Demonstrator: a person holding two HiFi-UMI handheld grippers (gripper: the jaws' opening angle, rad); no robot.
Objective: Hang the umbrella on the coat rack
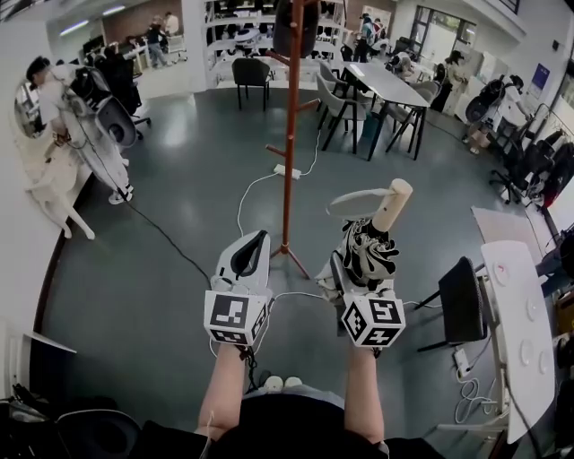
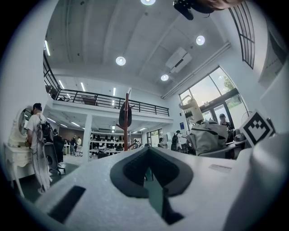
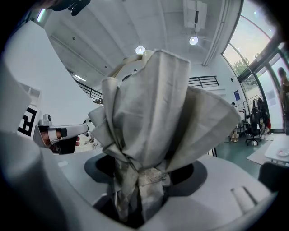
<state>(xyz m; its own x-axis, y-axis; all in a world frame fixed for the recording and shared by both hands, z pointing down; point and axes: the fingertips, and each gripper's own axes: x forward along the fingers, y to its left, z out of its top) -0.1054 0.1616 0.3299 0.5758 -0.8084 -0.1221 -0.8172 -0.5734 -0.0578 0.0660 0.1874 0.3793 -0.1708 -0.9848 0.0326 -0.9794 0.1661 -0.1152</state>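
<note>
The red coat rack (image 1: 289,134) stands on the grey floor straight ahead, with a dark item (image 1: 296,27) hanging at its top; the left gripper view shows the coat rack (image 2: 126,122) at centre left. My right gripper (image 1: 359,269) is shut on the folded black-and-white umbrella (image 1: 369,246), held upright to the right of the pole. Its beige handle (image 1: 392,204) and strap loop (image 1: 354,199) point up. In the right gripper view the umbrella's fabric (image 3: 153,103) fills the gripper (image 3: 140,180). My left gripper (image 1: 251,246) is shut and holds nothing, left of the rack's base; its jaws (image 2: 151,167) meet.
A white power strip (image 1: 287,170) and cable lie on the floor behind the rack. A grey table (image 1: 386,85) with chairs stands at back right. A black chair (image 1: 462,300) and a white table (image 1: 520,332) are close on the right. People and equipment (image 1: 99,116) are at left.
</note>
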